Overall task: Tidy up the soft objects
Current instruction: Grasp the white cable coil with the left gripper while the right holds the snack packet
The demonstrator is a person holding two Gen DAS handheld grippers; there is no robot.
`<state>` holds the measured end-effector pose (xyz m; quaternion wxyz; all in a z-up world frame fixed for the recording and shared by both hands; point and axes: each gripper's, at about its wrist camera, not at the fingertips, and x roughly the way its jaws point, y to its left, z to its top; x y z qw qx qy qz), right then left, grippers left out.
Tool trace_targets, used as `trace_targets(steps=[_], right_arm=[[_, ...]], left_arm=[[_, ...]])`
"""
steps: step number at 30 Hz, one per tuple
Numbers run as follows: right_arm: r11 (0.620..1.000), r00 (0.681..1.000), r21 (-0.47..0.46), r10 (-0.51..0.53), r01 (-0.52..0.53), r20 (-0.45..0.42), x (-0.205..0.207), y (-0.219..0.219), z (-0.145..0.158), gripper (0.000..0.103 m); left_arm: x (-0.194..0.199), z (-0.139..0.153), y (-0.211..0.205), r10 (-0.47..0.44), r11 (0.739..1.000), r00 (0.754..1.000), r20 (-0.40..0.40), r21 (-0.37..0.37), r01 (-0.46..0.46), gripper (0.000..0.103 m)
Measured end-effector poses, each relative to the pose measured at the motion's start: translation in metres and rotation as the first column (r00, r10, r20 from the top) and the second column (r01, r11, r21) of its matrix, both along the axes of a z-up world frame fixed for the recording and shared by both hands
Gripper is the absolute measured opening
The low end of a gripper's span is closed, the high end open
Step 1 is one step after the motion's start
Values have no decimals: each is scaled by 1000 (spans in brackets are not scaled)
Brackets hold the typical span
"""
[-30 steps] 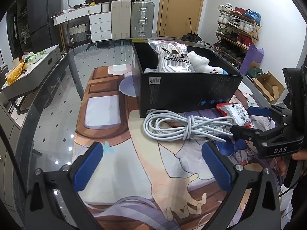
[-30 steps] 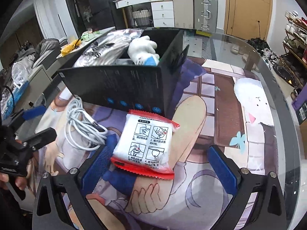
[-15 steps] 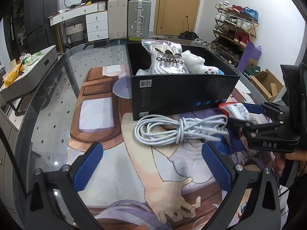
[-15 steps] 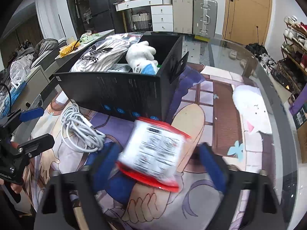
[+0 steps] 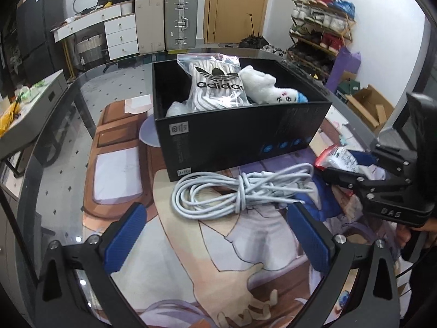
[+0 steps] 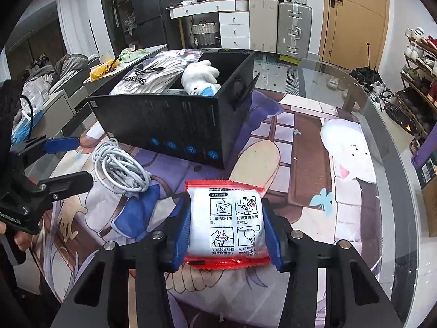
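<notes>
So the right gripper (image 6: 226, 229) had just been closing its jaws, and its blue pads were pinching the red-edged packet (image 6: 225, 225) from both sides (it sat just in front of the black box (image 6: 174, 125) on the printed mat (image 6: 300, 169)). The left gripper (image 5: 218, 239) was spread wide with nothing between its fingers, hovering near the coiled white cable (image 5: 235, 191). The sock bag (image 5: 215, 84) and plush toy (image 5: 269, 88) were already in the box.
</notes>
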<state>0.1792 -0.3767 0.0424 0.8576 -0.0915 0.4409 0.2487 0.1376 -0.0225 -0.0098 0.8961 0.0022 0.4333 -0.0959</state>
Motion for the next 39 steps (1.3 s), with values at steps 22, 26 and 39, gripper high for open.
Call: trace_targets(steps=[22,26,39], right_arm=[[999,999,-18,33,-33,-3,-4,4,0,48],[999,999,-19,46,-46,-4,-6,6,0,48],[999,999,-7,51,-51,8,-13,9,5,48]], left_arm=[[40,-12,-3,-3,999,998,-59,-49,0,86],[34,-11,-7,-27,999,999,-31,-43,26,79],[10,-9,-3,-32,997,999,2,-68,32,59]])
